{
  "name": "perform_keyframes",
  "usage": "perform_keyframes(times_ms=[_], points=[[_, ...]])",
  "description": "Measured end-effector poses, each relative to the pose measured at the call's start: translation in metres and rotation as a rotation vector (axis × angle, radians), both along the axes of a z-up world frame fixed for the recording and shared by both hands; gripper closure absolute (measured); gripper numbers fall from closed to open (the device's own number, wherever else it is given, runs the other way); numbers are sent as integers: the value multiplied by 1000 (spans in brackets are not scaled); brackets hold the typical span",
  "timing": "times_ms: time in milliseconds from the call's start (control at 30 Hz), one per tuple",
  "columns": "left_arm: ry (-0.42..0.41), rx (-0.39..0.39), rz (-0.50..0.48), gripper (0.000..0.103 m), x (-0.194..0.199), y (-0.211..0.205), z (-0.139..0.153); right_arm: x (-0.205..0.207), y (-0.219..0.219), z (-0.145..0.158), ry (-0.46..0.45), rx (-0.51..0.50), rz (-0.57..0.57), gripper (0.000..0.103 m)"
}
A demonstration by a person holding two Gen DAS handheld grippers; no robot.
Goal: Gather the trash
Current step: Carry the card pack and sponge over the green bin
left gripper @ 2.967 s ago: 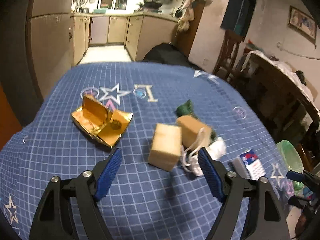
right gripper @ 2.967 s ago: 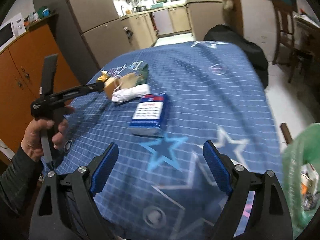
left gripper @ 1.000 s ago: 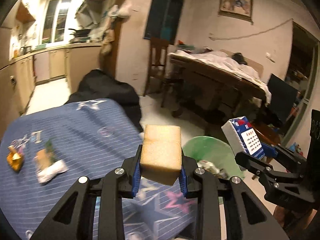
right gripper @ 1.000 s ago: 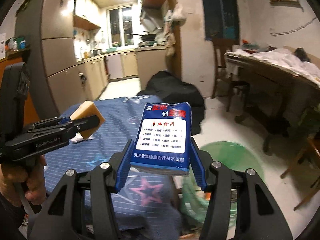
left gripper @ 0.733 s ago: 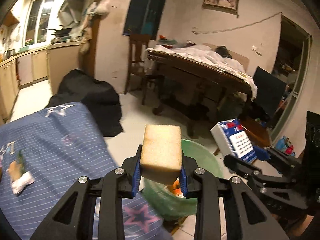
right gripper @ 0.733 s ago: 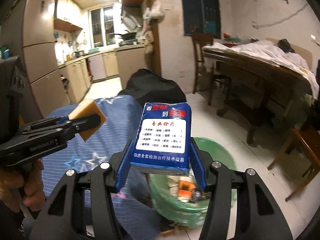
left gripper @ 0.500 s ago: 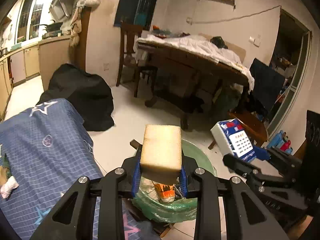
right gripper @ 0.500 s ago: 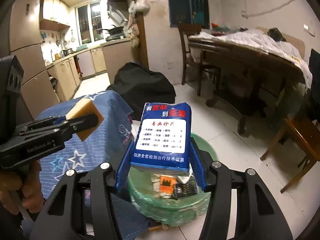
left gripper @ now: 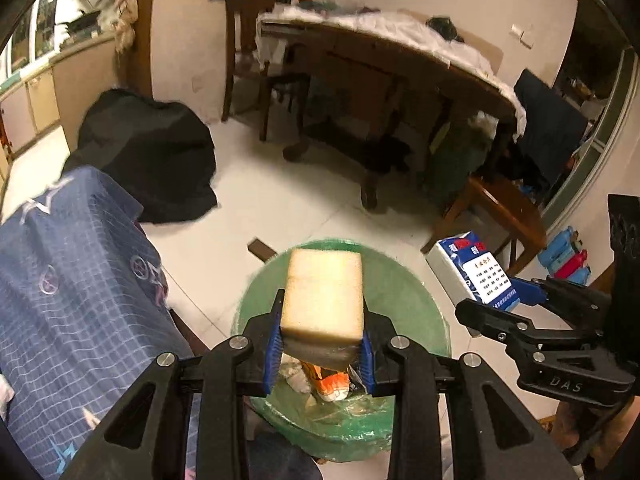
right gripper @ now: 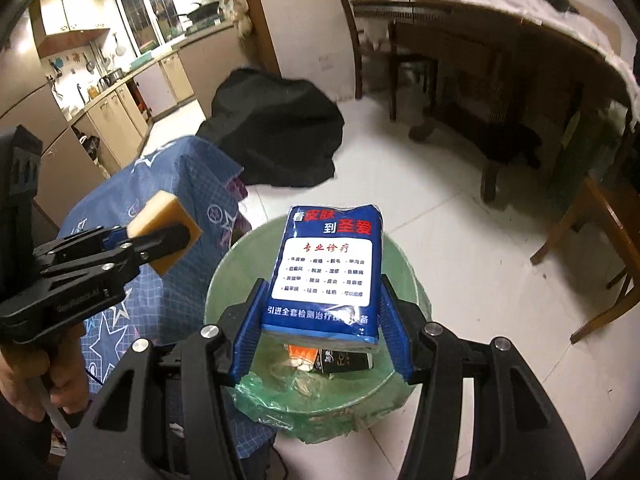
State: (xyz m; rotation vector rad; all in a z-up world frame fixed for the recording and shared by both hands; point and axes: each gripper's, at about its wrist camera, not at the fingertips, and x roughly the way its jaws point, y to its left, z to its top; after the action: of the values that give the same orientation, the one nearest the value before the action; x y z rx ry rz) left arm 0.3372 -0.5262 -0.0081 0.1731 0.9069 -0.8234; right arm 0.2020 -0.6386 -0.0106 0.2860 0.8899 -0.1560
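From your left gripper (left gripper: pixel 322 344), the jaws are clamped on the sponge (left gripper: pixel 324 296), with the bin (left gripper: pixel 424 320) straight below. From your right gripper (right gripper: pixel 320 332), the jaws pinch the tissue pack (right gripper: pixel 326 272), also directly above the bin (right gripper: pixel 224 280).

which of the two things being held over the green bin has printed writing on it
The blue tissue pack in the right gripper: it has a white label with red text. The sponge in the left gripper is plain tan.

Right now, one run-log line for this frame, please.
left gripper: shut on sponge | right gripper: shut on blue tissue pack | both above green-lined trash bin | nothing released
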Motion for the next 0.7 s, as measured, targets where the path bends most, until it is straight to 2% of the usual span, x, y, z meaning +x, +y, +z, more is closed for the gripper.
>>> perform_keyframes(times_ms=[333,700], points=[[51,56,24,71,26,-13,-46,11,-12,-20,48,28,15,51],[46,51,21,71,28,-15,-49,17,-20,-27,66,31,10,51]])
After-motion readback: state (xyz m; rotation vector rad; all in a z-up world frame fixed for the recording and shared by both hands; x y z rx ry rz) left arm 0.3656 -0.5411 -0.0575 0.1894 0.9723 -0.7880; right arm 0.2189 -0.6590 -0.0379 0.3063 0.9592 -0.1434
